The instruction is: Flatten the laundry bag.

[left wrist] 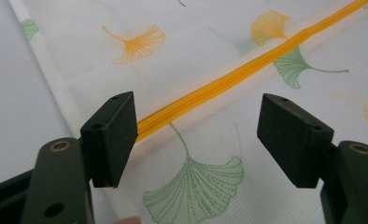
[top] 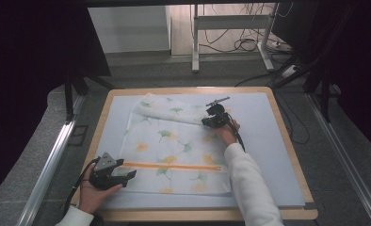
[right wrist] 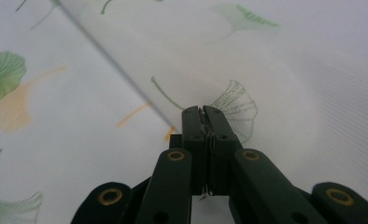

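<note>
White fabric cover printed with green and orange ginkgo leaves, with an orange zipper sewn across it: lies spread on the pale blue mat of the wooden tabletop. Far edge of the cover is folded over toward its middle.

Zipper: long axis runs side to side across the near part of the cover, from its left edge almost to its right edge.

Left tool: at the cover's near-left corner, jaws wide apart, zipper's left end just beside one jaw and lying ahead between them; grips nothing.

Right tool: at the folded far edge, right of the cover's middle, jaws pressed together on a thin pinch of the fabric.

Judgement: left tool is much nearer the zipper; any move on it starts at that left end.
</note>
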